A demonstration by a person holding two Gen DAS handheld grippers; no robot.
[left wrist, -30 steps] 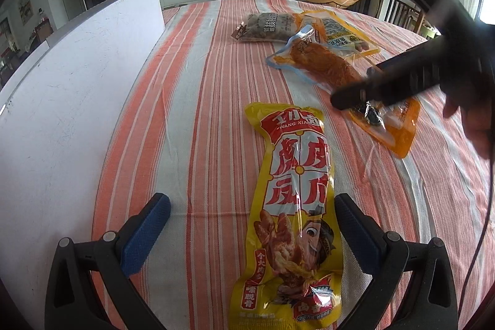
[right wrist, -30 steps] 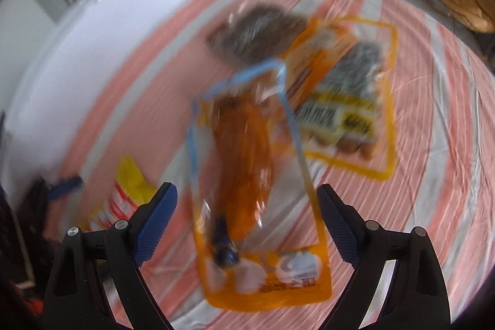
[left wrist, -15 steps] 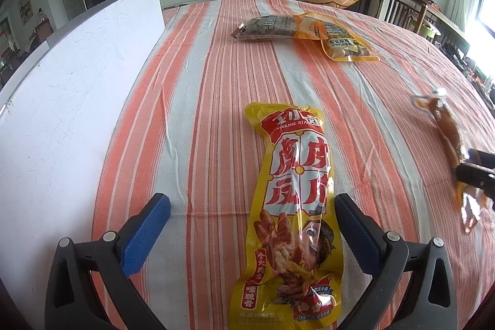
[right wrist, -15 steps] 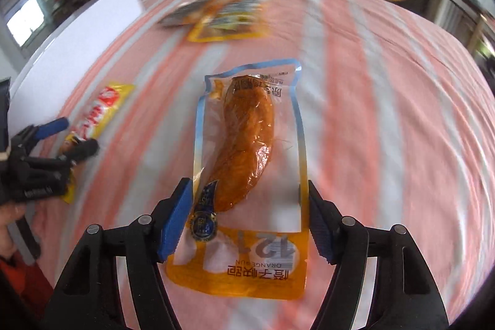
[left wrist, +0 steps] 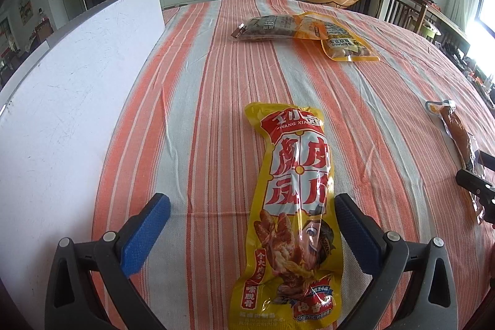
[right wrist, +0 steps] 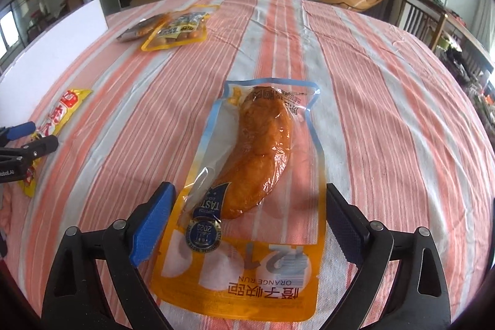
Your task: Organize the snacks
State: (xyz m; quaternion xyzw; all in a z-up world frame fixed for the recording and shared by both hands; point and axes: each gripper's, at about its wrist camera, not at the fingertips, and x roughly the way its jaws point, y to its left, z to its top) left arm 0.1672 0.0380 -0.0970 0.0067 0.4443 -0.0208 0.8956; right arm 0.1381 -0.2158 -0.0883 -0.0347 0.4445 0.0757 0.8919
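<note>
**Chicken-leg pouch set down apart from the pile**

Carried away from the two far packets, the orange chicken-leg pouch [right wrist: 253,175] now lies flat on the striped tablecloth [right wrist: 386,113], lengthwise between the right gripper's [right wrist: 247,221] blue pads. Its jaws have just been opening and now stand wide, with clear gaps to the pouch on both sides, so the pouch is released, not grasped. That suggests this placement is done and the pouch has its own spot on the right side of the table.

A second ago it lay against the yellow sausage packet [right wrist: 176,31] and the dark packet [left wrist: 266,27], which remain together at the far end. The left gripper [left wrist: 252,237] has not shifted: spread wide around the long yellow chicken-feet packet [left wrist: 294,206], gripping nothing. A white board [left wrist: 68,88] stands along the left edge.
</note>
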